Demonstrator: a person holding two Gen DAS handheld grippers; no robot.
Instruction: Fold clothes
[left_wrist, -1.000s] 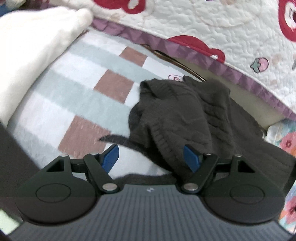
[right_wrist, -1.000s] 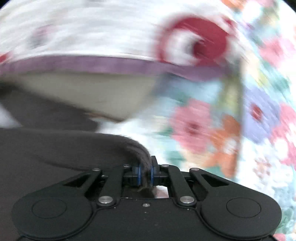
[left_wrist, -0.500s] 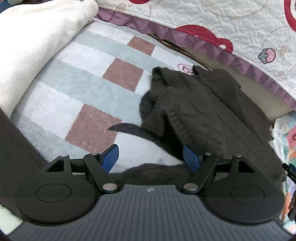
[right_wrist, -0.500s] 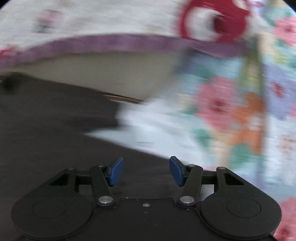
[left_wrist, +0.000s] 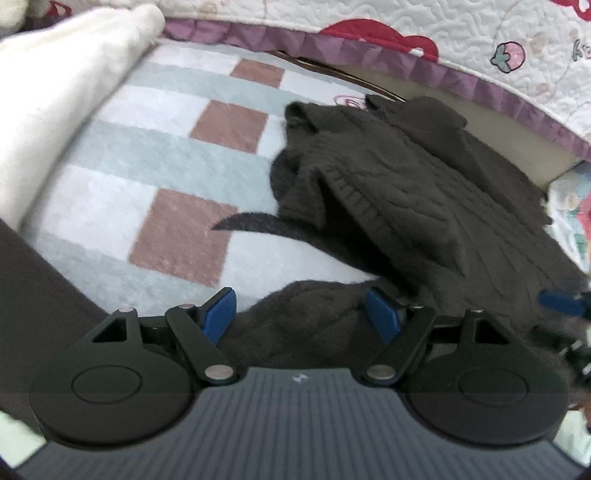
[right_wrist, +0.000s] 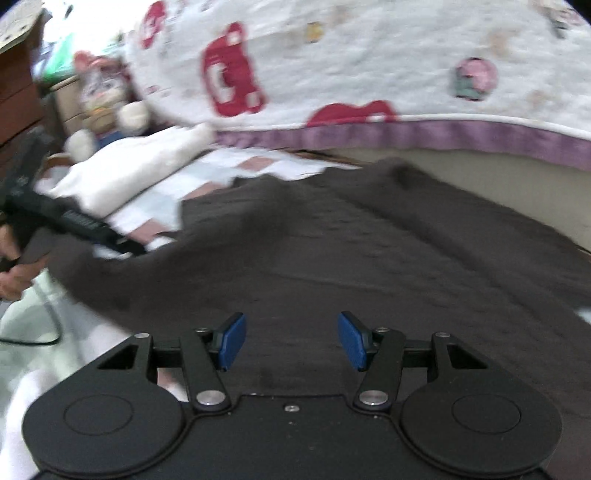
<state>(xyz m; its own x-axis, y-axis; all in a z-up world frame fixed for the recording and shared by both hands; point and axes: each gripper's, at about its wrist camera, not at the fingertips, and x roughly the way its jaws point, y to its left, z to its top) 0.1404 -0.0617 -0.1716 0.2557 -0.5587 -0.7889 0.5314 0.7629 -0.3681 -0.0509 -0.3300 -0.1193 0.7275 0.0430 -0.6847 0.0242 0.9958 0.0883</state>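
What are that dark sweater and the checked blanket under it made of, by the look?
The dark sweater looks like a chunky wool or acrylic knit: ribbed hems and cable ridges show. The checked blanket seems a soft plush fleece, matte with a fuzzy nap; the exact fibre cannot be told.

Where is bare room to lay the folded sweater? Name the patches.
Free: the checked blanket between the white pillow and the dark sweater. Crowded: toward the quilt, where the sweater is spread, with both open grippers at its near edge.

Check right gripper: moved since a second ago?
Yes. The right gripper swung left: the floral fabric that filled its view has gone, and the white blanket and checked rug now show. It let go of the sweater; fingers open.
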